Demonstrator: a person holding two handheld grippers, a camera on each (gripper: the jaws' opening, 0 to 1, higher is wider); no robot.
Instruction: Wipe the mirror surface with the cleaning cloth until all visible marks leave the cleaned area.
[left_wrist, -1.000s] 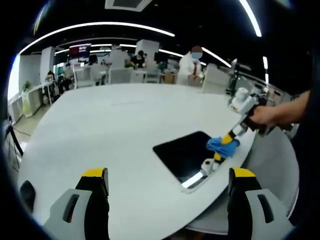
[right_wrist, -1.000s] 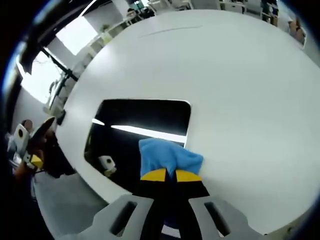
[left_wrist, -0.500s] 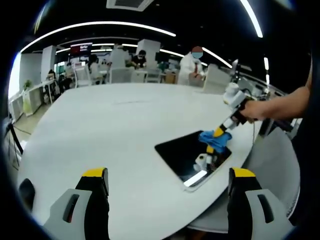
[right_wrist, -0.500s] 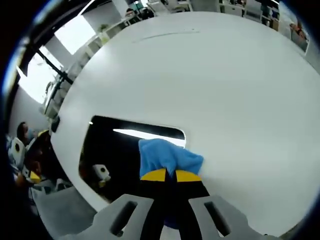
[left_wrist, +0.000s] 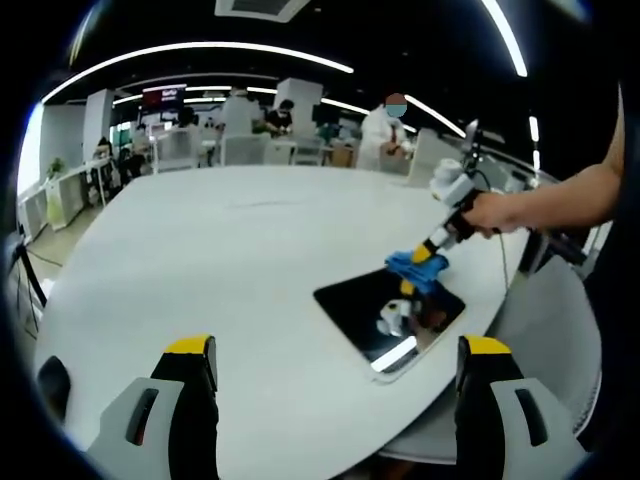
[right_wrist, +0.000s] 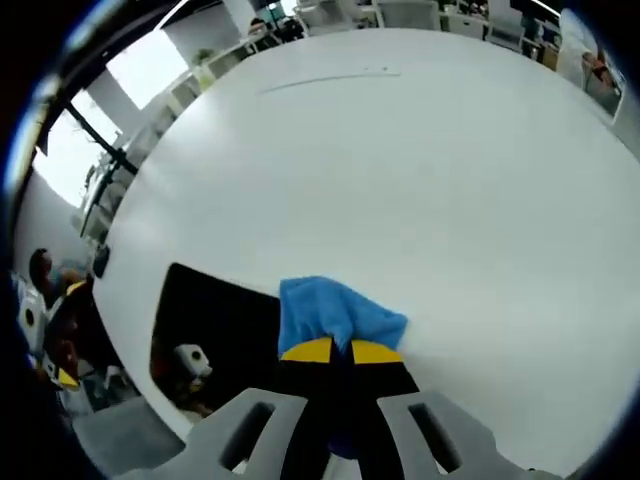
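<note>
Since 1 s ago your right claw, clamped on blue cloth, slid to mirror 12 o'clock edge, wiping; left claw open, empty.

A dark, rectangular mirror with rounded corners lies flat on the white bench, close to its curved edge. Its glossy face reflects a bright strip of ceiling light near the corner closest to the bench edge, along with a small pale shape and some dim shapes. In the right gripper view the mirror appears as a dark slab with one straight edge running beside the cloth. The cleaning cloth is bright blue and bunched into soft folds, resting at the far edge of the mirror; seen close, the cleaning cloth lies partly over the mirror's border and partly on the white bench.
</note>
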